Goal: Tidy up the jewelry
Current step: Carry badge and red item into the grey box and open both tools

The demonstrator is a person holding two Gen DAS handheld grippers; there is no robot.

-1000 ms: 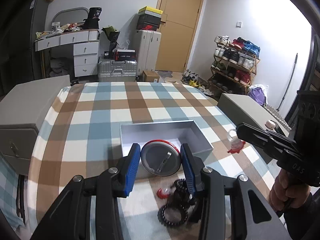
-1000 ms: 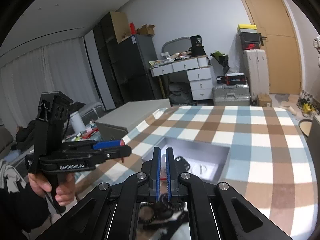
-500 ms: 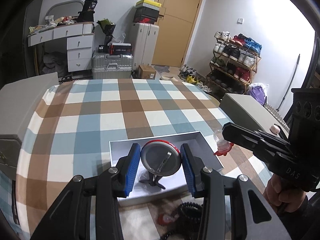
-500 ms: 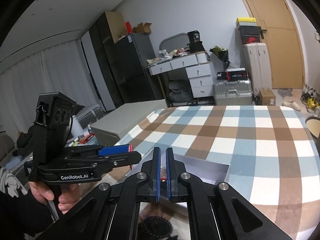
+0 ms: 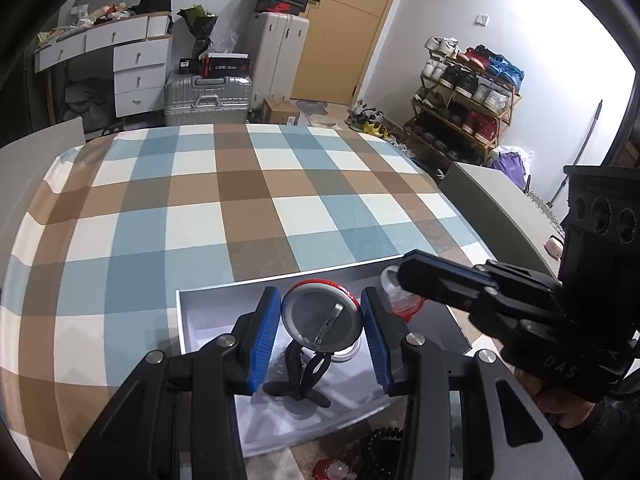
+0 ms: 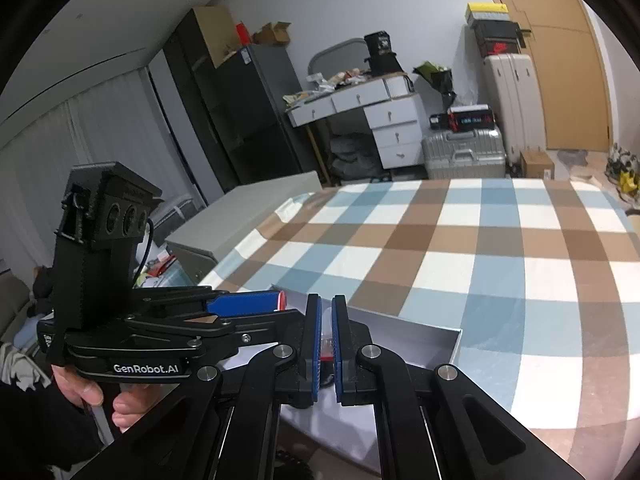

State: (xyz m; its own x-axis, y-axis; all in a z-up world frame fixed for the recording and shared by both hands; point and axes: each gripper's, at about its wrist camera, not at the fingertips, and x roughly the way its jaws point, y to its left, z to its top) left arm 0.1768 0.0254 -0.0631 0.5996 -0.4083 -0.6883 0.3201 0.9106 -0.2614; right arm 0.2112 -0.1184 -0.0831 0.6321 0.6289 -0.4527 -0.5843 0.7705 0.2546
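Both grippers have carried forward over the grey box (image 5: 424, 266). My left gripper (image 5: 318, 336) clamps the round badge (image 5: 322, 318), my right gripper (image 6: 326, 342) pinches a red-clear trinket (image 5: 402, 300); black hair clip (image 5: 298, 376) boxed, coil ties (image 5: 376, 454) still outside.

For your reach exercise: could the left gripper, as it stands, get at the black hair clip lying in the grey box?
Probably not yet: the left gripper is already shut on a round red-rimmed badge, so its jaws are occupied, though the black hair clip lies uncovered directly below in the grey box.

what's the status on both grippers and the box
Left gripper shut on round badge above box. Right gripper shut on small red-and-clear piece. Black clip already in box.
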